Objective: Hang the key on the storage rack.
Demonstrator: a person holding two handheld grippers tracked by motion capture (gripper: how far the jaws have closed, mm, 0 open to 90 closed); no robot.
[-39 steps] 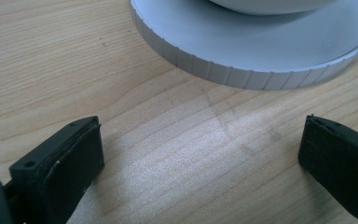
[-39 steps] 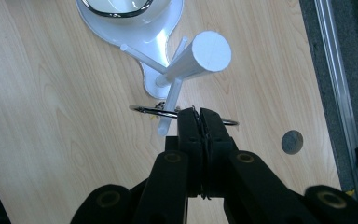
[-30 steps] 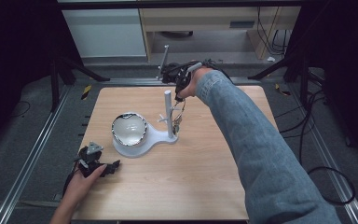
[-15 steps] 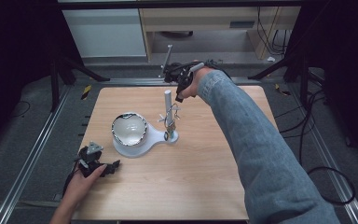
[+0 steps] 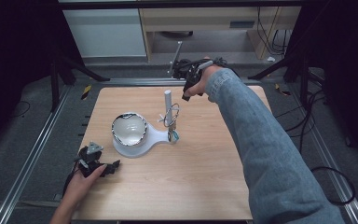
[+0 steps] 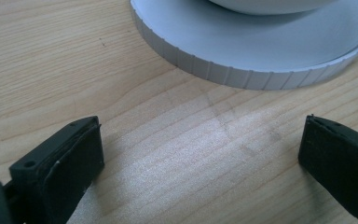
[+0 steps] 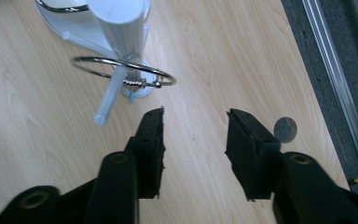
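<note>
A: So, where is your right tool (image 5: 186, 91) just now?

B: You hold it raised over the far side of the counter (image 5: 205, 177), beyond the white post (image 5: 167, 100). In the right gripper view its jaws stand moderately apart, gripping nothing, with bare wood between them.

A: And the thing you work at?

B: The white stand (image 5: 142, 140) sits near the middle of the counter. Its round end carries a shiny bowl (image 5: 129, 129), and the post rises from its narrow end. A wire ring (image 7: 121, 71) hangs around the post, and a clear thin tube (image 7: 112, 88) leans through that ring, tilted, its lower end down by the counter. Something small and teal (image 5: 175, 136) lies at the foot of the post.

A: Your left tool (image 5: 103, 168)?

B: It rests low at the near left corner of the counter, just beside the stand's round base (image 6: 261, 51). Its jaws are spread wide, empty, apart from the ribbed edge of the base.

A: Anything else?

B: A small grey disc (image 7: 285, 129) lies on the wood near the counter's edge, close to your right tool's jaw.
</note>
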